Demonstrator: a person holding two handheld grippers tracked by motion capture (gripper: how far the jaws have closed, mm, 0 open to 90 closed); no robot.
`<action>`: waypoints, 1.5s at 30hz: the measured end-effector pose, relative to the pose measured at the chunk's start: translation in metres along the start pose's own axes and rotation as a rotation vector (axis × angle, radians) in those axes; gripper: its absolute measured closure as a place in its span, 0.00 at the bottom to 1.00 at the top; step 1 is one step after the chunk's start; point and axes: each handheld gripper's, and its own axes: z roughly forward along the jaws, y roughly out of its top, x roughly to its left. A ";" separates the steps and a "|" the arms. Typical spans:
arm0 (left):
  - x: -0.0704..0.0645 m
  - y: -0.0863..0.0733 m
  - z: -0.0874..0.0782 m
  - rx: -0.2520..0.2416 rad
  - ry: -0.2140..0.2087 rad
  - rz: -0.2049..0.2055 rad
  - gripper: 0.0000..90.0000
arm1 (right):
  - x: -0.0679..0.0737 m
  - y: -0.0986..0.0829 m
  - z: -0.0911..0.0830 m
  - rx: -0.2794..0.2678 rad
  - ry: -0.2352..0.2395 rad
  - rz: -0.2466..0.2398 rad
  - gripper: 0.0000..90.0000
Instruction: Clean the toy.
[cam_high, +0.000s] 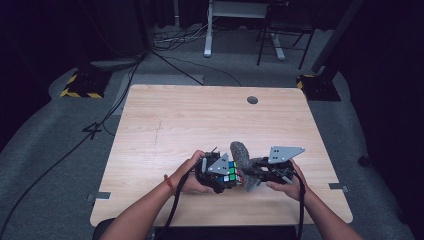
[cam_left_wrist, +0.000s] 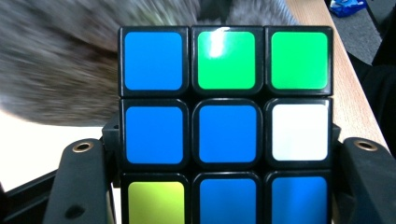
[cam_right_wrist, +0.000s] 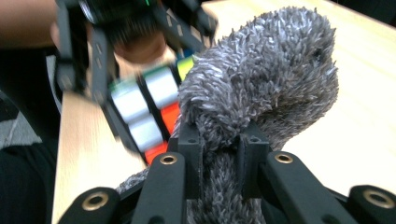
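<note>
My left gripper (cam_high: 227, 176) is shut on a colour cube (cam_left_wrist: 226, 126) with black edges. The cube's blue, green, white and yellow face shows between both jaws in the left gripper view. My right gripper (cam_right_wrist: 219, 144) is shut on a grey fuzzy cloth (cam_right_wrist: 261, 88), bunched into a thick pad. In the high view the cloth (cam_high: 242, 156) stands up beside the cube (cam_high: 231, 172), pressed against its side. In the right gripper view the cube (cam_right_wrist: 149, 107) lies just behind the cloth, blurred, showing white and orange squares. Both hands sit near the table's front edge.
The wooden table (cam_high: 200, 120) is bare toward the back, with a round grommet (cam_high: 252, 100) near its far edge. Cables (cam_high: 100, 125) run across the grey floor at the left. A desk frame (cam_high: 240, 25) stands beyond the table.
</note>
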 end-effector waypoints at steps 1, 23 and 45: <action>0.001 0.000 -0.003 -0.011 0.005 -0.009 0.37 | 0.000 -0.002 0.000 0.004 0.007 0.003 0.85; -0.002 0.000 0.009 0.008 -0.017 -0.018 0.37 | 0.005 0.006 -0.002 -0.043 -0.001 -0.023 0.85; -0.002 -0.002 0.008 0.019 0.003 -0.008 0.37 | 0.019 0.009 -0.004 -0.079 0.087 -0.073 0.84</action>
